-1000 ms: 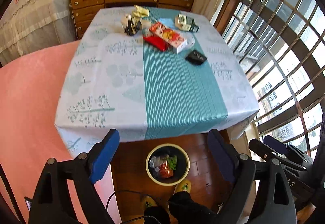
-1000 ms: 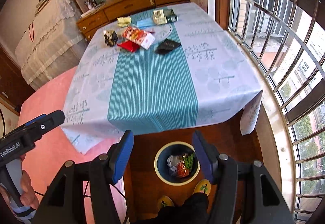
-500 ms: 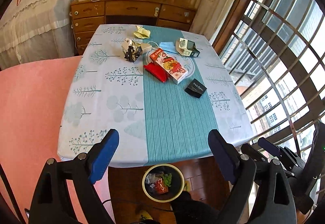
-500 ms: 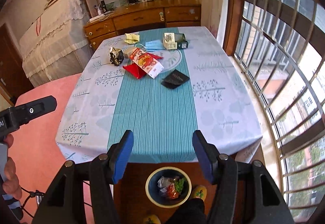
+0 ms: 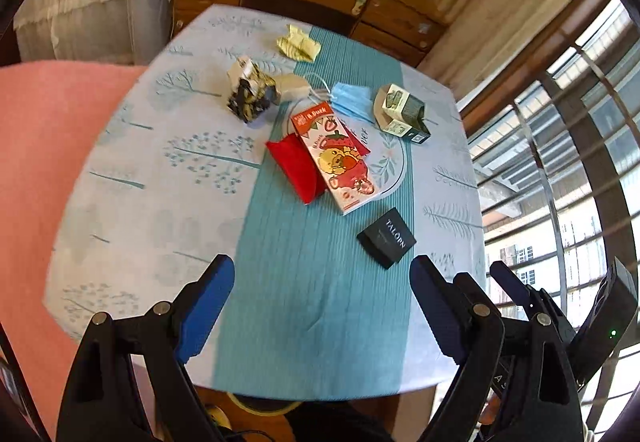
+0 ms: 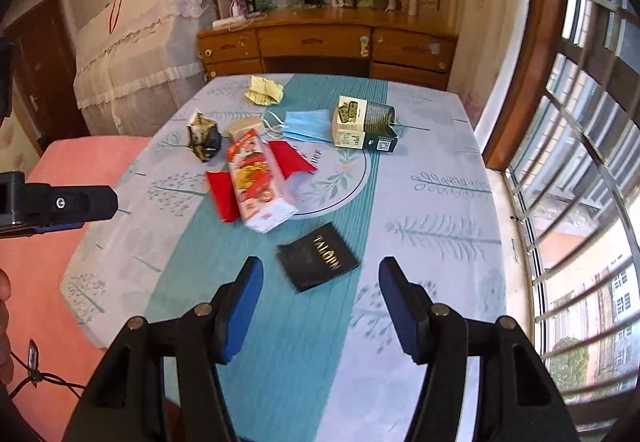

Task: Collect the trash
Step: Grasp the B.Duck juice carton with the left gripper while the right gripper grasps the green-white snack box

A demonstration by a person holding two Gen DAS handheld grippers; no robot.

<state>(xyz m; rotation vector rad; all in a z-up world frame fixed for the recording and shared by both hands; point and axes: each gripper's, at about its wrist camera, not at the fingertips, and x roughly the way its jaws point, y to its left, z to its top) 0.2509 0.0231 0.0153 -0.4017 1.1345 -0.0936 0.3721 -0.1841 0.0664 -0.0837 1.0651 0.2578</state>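
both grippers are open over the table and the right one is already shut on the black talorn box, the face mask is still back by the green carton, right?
Not quite. The right gripper is open and holds nothing; the black box lies flat on the teal stripe just ahead of its fingers, as the right wrist view shows. The left gripper is open too, and the blue face mask does lie beside the green carton.

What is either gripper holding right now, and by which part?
Nothing is held. The left gripper and right gripper are both open and empty above the table; the black box lies untouched ahead of the right one.
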